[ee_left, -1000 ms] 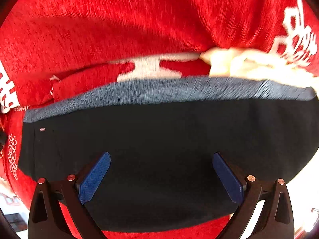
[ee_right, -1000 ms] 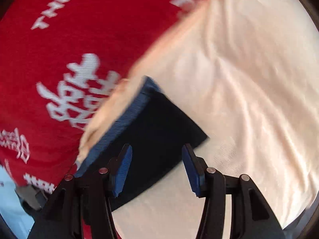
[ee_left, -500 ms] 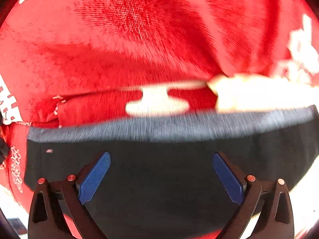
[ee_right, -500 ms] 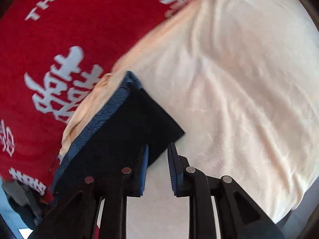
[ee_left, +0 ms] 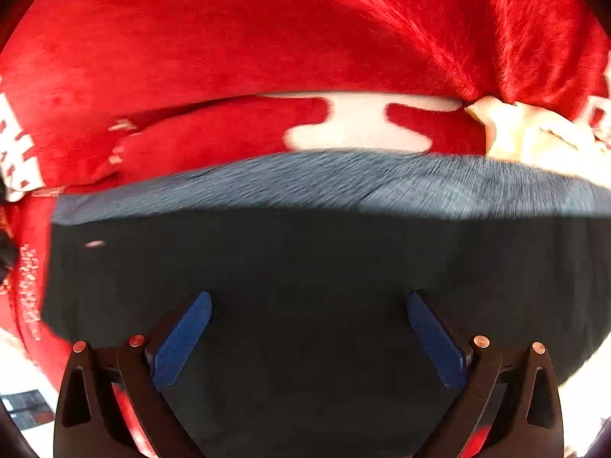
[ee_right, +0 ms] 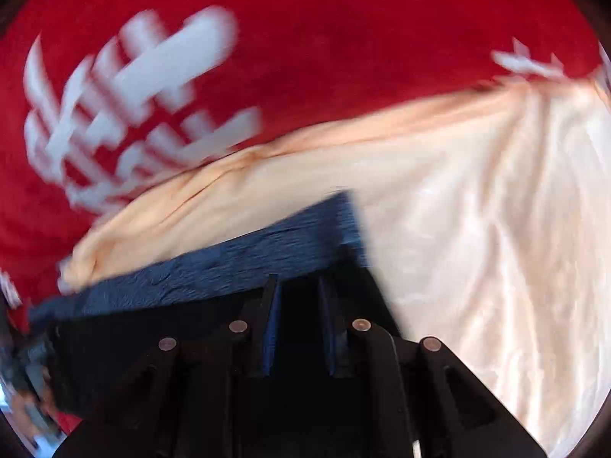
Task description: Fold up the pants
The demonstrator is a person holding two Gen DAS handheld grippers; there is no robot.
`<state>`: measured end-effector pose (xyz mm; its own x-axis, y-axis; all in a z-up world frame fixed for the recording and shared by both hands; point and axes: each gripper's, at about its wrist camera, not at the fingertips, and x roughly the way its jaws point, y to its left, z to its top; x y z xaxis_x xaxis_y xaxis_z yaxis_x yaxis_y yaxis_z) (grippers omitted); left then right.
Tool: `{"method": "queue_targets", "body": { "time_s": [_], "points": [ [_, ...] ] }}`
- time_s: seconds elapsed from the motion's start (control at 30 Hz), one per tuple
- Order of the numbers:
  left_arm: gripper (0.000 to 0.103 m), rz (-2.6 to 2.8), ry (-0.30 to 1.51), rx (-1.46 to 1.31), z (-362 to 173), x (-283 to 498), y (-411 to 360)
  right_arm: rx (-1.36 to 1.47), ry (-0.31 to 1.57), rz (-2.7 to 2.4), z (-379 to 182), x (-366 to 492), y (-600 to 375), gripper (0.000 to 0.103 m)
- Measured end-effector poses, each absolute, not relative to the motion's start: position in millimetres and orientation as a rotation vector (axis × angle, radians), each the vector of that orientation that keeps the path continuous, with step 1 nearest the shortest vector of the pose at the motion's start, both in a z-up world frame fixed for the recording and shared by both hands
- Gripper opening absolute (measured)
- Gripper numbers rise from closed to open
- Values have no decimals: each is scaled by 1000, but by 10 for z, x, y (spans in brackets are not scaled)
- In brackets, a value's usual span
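The dark navy pants [ee_left: 305, 259] lie folded on a red blanket, their blue-grey upper band [ee_left: 343, 183] running across the left wrist view. My left gripper [ee_left: 307, 328] is open just above the dark fabric, its blue pads wide apart and holding nothing. In the right wrist view the pants [ee_right: 214, 271] show a blue ribbed edge and a dark corner. My right gripper [ee_right: 298, 324] has narrowed on that corner, with dark cloth between the pads.
A red blanket with white lettering [ee_left: 267, 57] covers the surface and also shows in the right wrist view [ee_right: 324, 38]. A cream garment [ee_right: 477, 210] lies under and right of the pants; its edge shows in the left wrist view [ee_left: 534, 141].
My right gripper closed from open onto the pants' corner and swung left with it. My left gripper stayed open and shifted slightly over the pants.
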<state>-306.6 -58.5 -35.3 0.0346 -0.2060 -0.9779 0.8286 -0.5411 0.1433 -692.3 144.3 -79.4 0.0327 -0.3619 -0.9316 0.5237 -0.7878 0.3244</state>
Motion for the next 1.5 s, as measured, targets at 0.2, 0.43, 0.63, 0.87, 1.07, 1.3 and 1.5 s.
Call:
{"method": "queue_targets", "body": {
  "time_s": [0.2,0.43,0.63,0.87,1.07,1.3,1.5],
  "points": [
    [103,-1530,606,1421,-145,-2250,-975,1740,-33,-1543,-490,-6292,1431,34],
    [103,-1524,771,1325,-678,-1486,-1370,1885,-295,-939,-897,-4173,830,38],
    [103,-1602,787,1309,-753,-1389,-1426,1960,-465,-817,-1360,-3379,317,38],
    [103,-1635,834,1262,-870,-1169,-1555,2015,-435,-863,-1443,-3270,369,38],
    [103,-1644,841,1257,-840,-1084,-1563,1999,-384,-946,-1303,-3289,258,13],
    [103,-1641,834,1249,-757,-1126,-1428,1980,-338,-962,-1258,-3212,350,7],
    [103,-1627,846,1261,-721,-1161,-1427,1973,-377,-999,-1332,-3224,306,45]
  ]
}}
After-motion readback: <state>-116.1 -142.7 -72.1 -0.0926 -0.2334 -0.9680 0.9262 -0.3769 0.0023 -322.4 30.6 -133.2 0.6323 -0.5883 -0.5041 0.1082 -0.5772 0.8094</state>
